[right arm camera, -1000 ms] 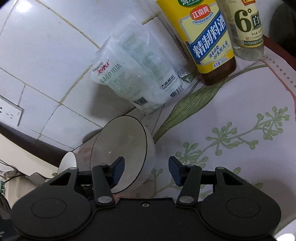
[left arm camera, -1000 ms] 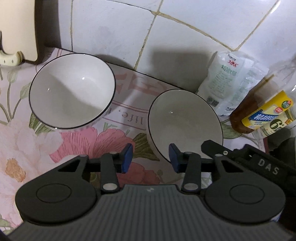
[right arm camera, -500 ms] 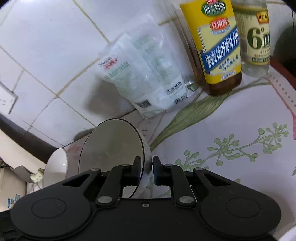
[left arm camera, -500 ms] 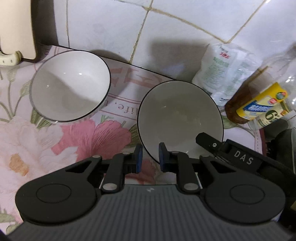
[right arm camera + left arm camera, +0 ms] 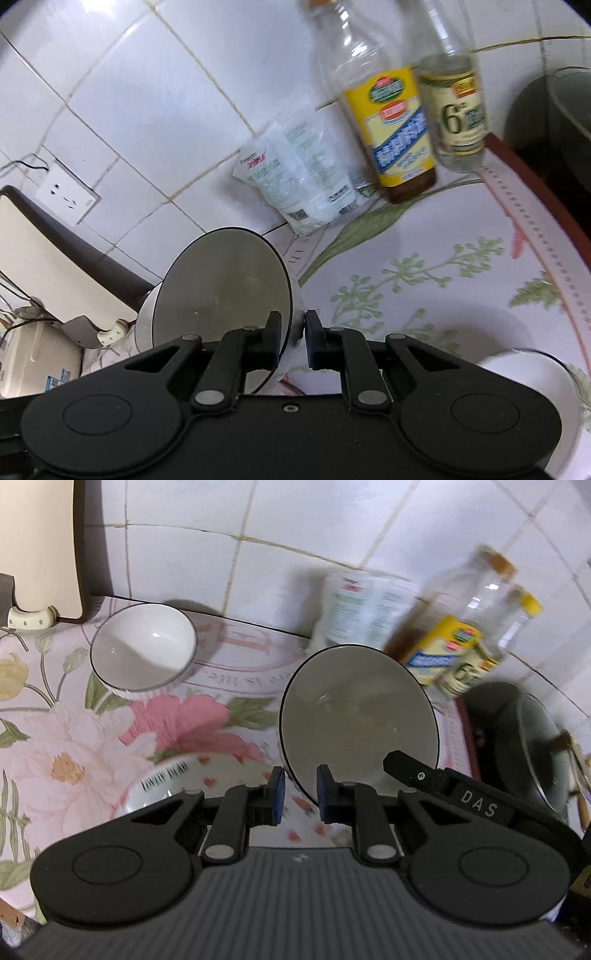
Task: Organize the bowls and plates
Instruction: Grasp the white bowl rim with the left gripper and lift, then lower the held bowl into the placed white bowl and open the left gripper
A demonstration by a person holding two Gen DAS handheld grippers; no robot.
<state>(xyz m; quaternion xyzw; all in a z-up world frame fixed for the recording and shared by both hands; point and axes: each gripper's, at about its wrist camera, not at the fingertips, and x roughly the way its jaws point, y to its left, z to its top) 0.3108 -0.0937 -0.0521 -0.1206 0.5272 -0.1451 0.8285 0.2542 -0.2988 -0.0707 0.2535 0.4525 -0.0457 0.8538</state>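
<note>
A white bowl with a dark rim (image 5: 358, 720) is lifted and tilted above the floral cloth. My left gripper (image 5: 298, 795) is shut on its near rim. My right gripper (image 5: 292, 338) is shut on the same bowl (image 5: 221, 291) at its right rim; its black body shows at the bowl's right in the left wrist view. A second white bowl (image 5: 144, 651) sits on the cloth at the back left. A white plate with hearts and black lettering (image 5: 207, 786) lies below the left gripper.
A salt bag (image 5: 295, 184), a yellow-labelled bottle (image 5: 399, 136) and a vinegar bottle (image 5: 458, 110) stand against the tiled wall. A dark pot (image 5: 532, 746) is at the right. A cream appliance (image 5: 40, 546) stands at the back left. Another white dish (image 5: 535, 387) lies at the right.
Both grippers closed on the right bowl's rim, then lifted it off the cloth and tilted it. The view pulled back, and the heart-patterned plate came into sight below.
</note>
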